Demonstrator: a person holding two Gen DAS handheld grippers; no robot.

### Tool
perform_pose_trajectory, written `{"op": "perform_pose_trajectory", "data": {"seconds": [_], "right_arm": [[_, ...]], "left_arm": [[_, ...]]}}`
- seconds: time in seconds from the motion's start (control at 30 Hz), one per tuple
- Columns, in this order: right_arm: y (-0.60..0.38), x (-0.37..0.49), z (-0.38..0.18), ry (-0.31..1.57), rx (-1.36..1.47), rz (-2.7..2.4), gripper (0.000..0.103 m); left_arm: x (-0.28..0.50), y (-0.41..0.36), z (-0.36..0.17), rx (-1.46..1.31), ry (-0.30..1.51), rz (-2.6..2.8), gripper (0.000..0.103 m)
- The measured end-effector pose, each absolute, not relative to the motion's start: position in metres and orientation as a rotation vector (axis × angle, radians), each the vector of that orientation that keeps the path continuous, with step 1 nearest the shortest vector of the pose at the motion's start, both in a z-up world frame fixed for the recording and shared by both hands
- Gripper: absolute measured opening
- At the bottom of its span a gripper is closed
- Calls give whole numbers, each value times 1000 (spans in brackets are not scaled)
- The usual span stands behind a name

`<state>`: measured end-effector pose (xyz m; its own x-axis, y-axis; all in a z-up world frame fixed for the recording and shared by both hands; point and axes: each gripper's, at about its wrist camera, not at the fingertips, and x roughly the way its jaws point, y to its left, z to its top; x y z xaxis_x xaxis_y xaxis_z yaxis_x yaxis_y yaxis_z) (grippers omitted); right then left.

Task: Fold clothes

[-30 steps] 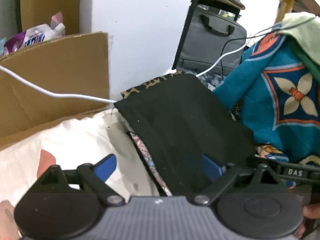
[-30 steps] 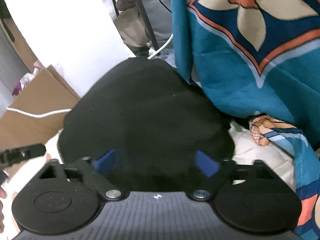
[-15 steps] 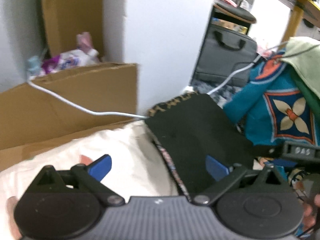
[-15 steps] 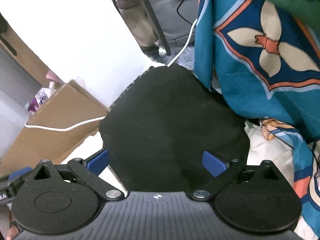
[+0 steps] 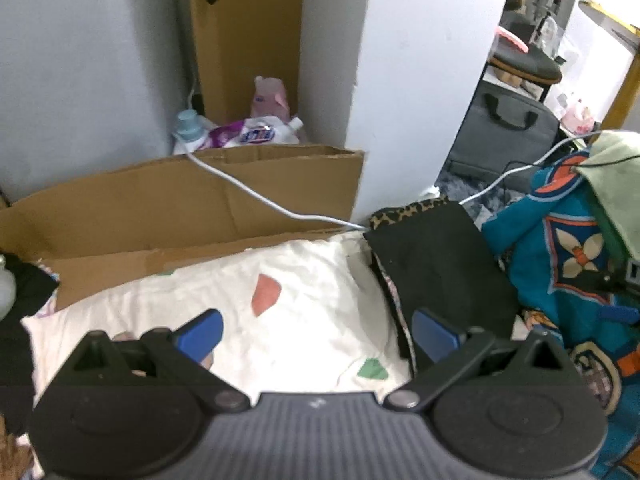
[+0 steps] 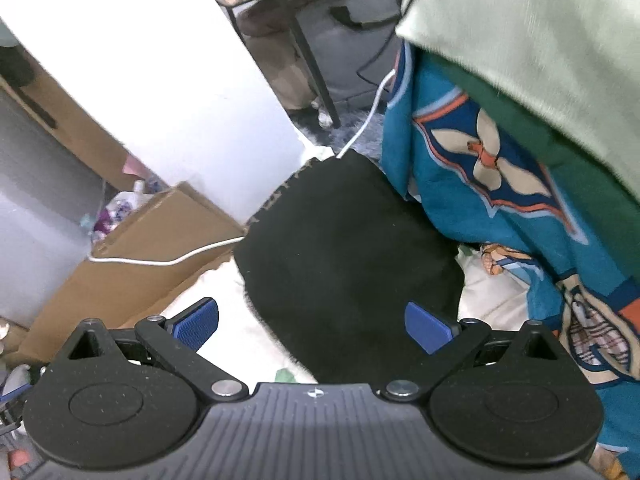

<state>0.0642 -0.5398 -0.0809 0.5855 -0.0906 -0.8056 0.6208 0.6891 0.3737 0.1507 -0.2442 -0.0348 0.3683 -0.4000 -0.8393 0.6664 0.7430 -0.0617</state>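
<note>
Both my tongs have risen off the folded black garment (image 6: 344, 248), which lies on the white patterned sheet (image 5: 288, 320), right of the cardboard (image 5: 180, 200). Left tongs (image 5: 316, 334) and right tongs (image 6: 314, 322) stand wide apart, empty.

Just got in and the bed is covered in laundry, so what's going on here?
A person is folding clothes with a two-finger tool in each hand. Right now neither holds anything: the left tool and right tool are both open above the bed. A folded black garment lies flat on the patterned white bedsheet, beside a heaped teal patterned blanket with a pale green cloth on top.
</note>
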Motion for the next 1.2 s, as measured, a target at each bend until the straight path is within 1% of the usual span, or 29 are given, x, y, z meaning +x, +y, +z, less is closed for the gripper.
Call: {"op": "perform_pose_trajectory", "data": {"seconds": [0.33, 0.6, 0.8, 0.9, 1.07, 1.2], "right_arm": [[-507, 30, 6, 829, 703, -394, 102], [-473, 2, 50, 804, 677, -356, 102], [-449, -27, 69, 775, 689, -328, 102], [-434, -39, 84, 753, 629, -344, 102], [-417, -54, 106, 723, 610, -311, 103], [-404, -66, 113, 707, 590, -289, 102]], "left_arm": [[132, -180, 57, 263, 948, -618, 102], [101, -131, 106, 287, 874, -589, 102], [67, -84, 125, 284, 802, -563, 102], [55, -56, 131, 243, 809, -529, 102], [38, -19, 136, 199, 806, -503, 102], [26, 0, 139, 182, 798, -462, 102]]}}
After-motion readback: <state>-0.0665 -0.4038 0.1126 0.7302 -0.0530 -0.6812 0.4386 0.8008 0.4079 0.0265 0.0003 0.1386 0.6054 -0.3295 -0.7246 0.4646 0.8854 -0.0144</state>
